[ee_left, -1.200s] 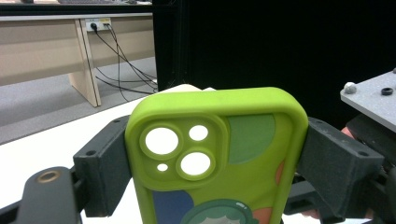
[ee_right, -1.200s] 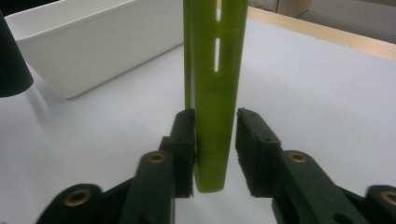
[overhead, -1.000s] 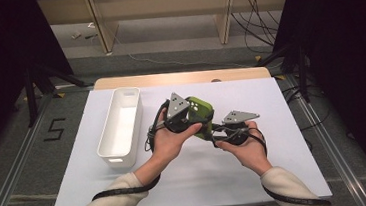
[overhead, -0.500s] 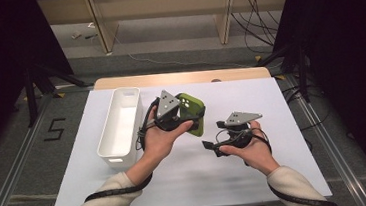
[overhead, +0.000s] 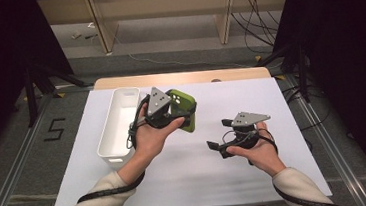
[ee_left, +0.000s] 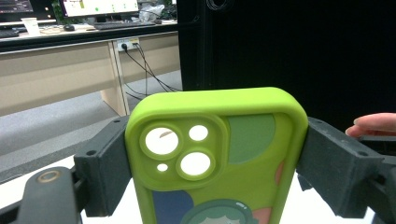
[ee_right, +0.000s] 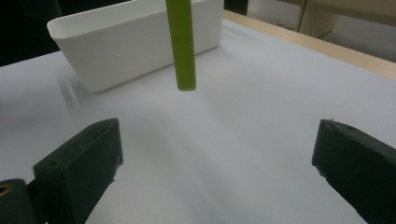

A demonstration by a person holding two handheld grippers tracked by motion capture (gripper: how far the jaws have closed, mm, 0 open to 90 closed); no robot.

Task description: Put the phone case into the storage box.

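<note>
One green phone case (ee_left: 219, 168) pinched between my left gripper (overhead: 168, 115) fingers; right gripper (overhead: 225, 147) fingers just spread, empty. Next: lower case into white bin (overhead: 117, 124).

Between my two grippers the white worktop (overhead: 187, 173) lies bare, so I can pass freely there. The white bin (overhead: 117, 124) blocks the left side, just beside my left gripper (overhead: 184, 114), and the green phone case (overhead: 185, 103) it clamps hangs upright over the worktop ahead of my right gripper (overhead: 216, 146).
</note>
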